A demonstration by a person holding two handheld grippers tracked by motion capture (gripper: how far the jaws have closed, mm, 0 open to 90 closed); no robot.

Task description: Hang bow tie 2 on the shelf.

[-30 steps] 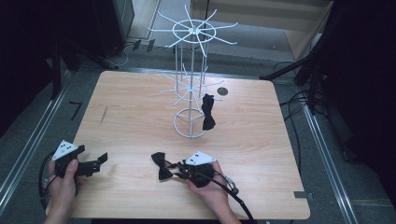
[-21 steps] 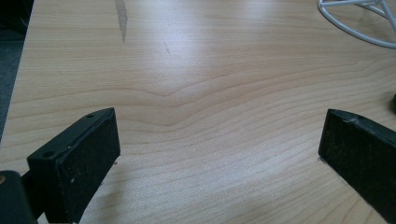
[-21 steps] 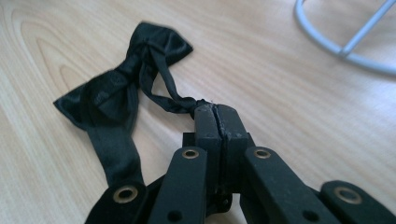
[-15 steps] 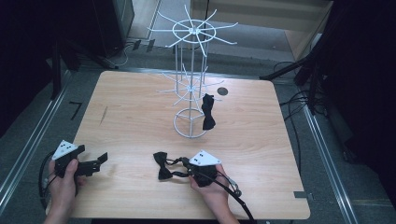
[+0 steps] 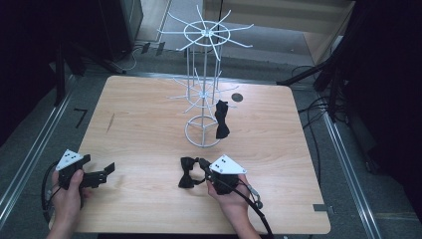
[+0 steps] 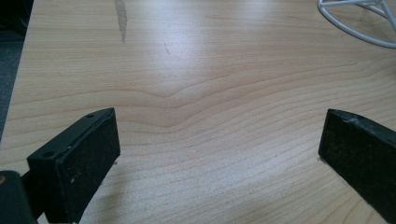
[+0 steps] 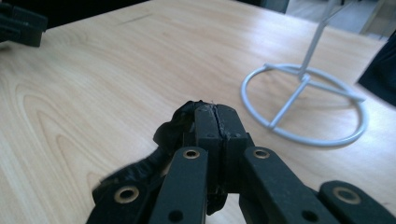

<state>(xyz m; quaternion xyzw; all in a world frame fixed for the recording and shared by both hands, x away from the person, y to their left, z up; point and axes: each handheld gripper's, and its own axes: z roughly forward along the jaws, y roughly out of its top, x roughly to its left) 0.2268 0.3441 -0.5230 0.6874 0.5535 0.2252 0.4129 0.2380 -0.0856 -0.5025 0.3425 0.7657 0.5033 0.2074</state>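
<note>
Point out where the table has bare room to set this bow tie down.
Widest free patch: the far-left table, between the left edge and the white rack. Also bare: the near stretch between the left claw and the held bow tie. Crowded: around the rack's ring base, where another bow tie hangs.

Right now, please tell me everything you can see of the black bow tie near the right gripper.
The bow tie is black, soft fabric, with two crumpled wings and a narrow middle. It lies near the front of the wooden table, before the white wire stand. The right gripper is shut on its right end; in the right gripper view the cloth bulges beside the closed jaws. Its free wing hangs down left of the jaws.
</note>
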